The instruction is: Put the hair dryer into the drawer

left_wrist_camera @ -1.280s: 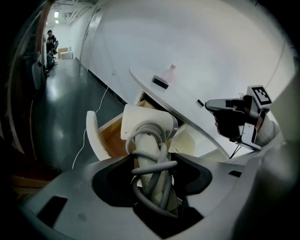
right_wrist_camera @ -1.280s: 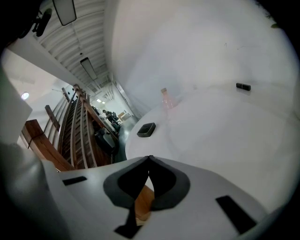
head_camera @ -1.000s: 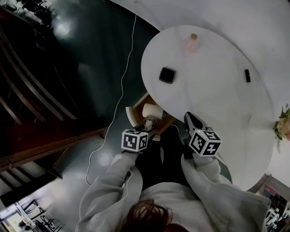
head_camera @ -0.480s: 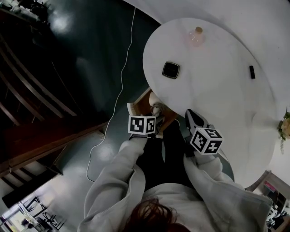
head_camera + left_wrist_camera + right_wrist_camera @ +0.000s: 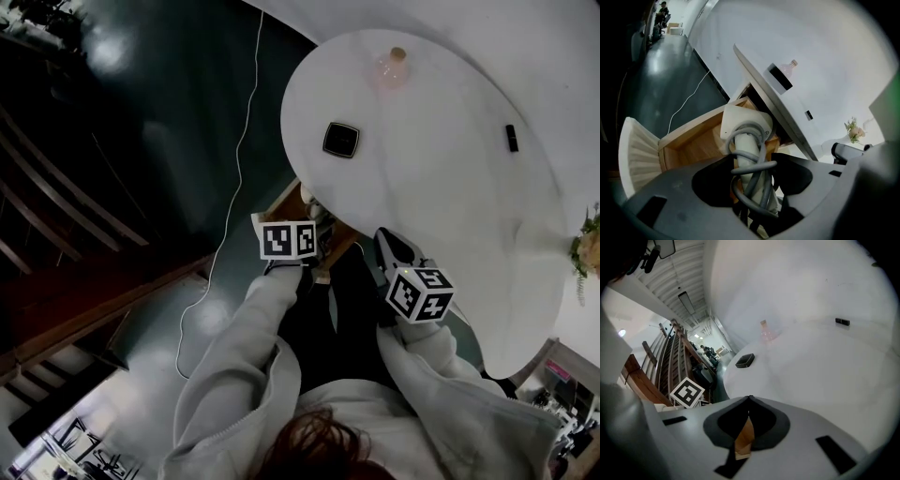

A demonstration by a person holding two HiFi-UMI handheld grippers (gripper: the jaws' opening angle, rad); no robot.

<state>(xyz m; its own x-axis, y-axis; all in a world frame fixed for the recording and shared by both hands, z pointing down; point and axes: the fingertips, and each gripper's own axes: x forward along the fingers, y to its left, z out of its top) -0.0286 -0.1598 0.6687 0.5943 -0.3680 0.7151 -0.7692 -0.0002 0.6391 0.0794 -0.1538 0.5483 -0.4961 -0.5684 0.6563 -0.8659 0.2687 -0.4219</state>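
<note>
The white hair dryer (image 5: 746,133), its grey cord wound round the handle, hangs over the open wooden drawer (image 5: 696,140) under the round white table (image 5: 441,178). My left gripper (image 5: 751,164) is shut on the dryer's handle, a dark jaw on each side. In the head view the left gripper (image 5: 309,228) sits at the drawer (image 5: 292,199), and only a bit of the dryer (image 5: 321,223) shows past its marker cube. My right gripper (image 5: 389,246) stays to the right by the table's edge. In its own view the right gripper (image 5: 749,398) is shut with nothing in it.
On the table stand a black square box (image 5: 341,140), a small pink bottle (image 5: 394,67) and a small dark object (image 5: 511,137). The drawer's ribbed white front (image 5: 637,150) juts out at the left. A white cable (image 5: 234,178) trails over the dark floor. Flowers (image 5: 586,248) are at the right.
My left gripper has carried the hair dryer up and right in the head view, closer to the drawer and the table's edge. The right gripper has stayed put.
</note>
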